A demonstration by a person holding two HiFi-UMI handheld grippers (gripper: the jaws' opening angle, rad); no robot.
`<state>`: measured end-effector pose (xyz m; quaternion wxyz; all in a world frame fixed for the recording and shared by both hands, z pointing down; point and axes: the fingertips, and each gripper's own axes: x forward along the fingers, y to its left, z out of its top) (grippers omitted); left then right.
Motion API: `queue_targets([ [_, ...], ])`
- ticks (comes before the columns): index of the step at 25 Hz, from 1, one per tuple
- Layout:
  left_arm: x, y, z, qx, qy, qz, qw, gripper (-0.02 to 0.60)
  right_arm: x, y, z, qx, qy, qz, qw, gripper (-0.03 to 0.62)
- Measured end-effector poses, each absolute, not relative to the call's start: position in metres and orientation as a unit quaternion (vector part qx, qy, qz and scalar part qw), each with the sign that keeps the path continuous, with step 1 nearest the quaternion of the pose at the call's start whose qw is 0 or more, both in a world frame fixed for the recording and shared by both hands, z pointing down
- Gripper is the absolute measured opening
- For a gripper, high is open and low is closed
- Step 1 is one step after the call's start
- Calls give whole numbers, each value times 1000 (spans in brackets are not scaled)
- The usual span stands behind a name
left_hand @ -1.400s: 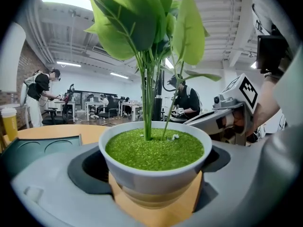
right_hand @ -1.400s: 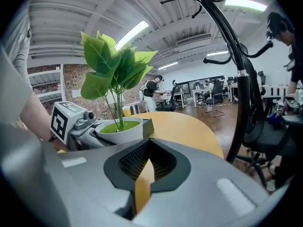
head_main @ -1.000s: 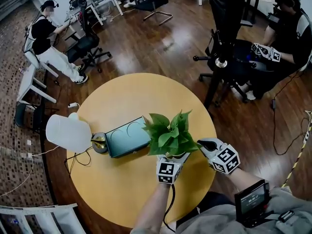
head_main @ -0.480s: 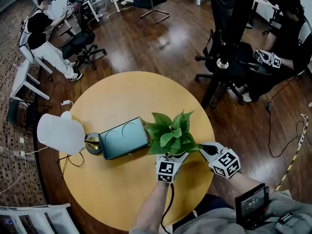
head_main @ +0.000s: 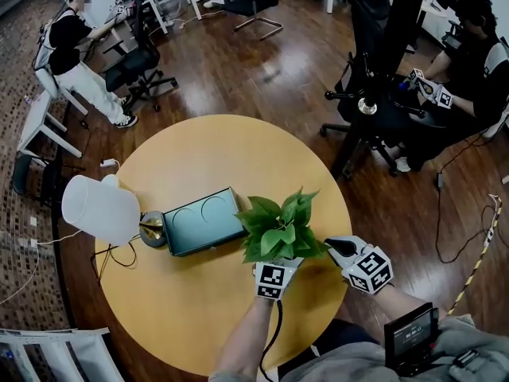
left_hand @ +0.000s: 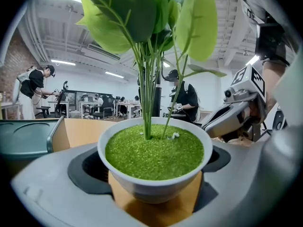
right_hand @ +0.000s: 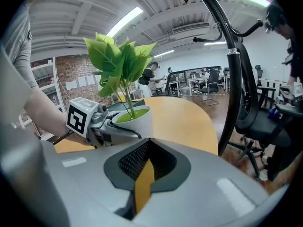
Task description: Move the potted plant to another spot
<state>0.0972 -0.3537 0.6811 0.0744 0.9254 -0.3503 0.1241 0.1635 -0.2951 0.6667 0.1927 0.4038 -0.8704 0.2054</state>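
Observation:
The potted plant [head_main: 280, 228] has broad green leaves and a white pot [left_hand: 154, 183] filled with green moss. It stands near the right front of the round yellow table [head_main: 199, 157]. My left gripper [head_main: 278, 261] is shut on the pot, one jaw on each side of it. I cannot tell whether the pot rests on the table or hangs just above it. My right gripper [head_main: 336, 246] hovers to the right of the plant, shut with nothing in it. In the right gripper view the pot [right_hand: 135, 115] and the left gripper [right_hand: 102, 122] lie just ahead.
A teal flat case [head_main: 203, 221] lies left of the plant, touching its leaves. A white lamp [head_main: 99, 209] with a cable stands at the table's left edge. A black office chair [head_main: 374, 110] stands beyond the table's right side. People sit at the far left [head_main: 71, 54] and far right [head_main: 477, 62].
The head view has shifted a little. The plant stays in the left gripper beside the teal case, and both grippers keep about the same places.

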Motion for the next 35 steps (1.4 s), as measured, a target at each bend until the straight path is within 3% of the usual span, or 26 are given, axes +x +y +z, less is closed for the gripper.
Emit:
queue_targets([
  [16, 96, -340, 681, 925, -347, 144, 52, 580, 165, -282, 662, 405, -870, 201, 196, 2],
  [26, 80, -323, 674, 915, -369, 149, 59, 571, 162, -277, 652, 398, -878, 194, 183, 2],
  [31, 63, -301, 664, 907, -387, 145, 79, 471, 158, -273, 641, 392, -886, 183, 168, 2],
  [35, 51, -266, 647, 903, -398, 135, 92, 315, 157, -257, 622, 392, -890, 172, 155, 2],
])
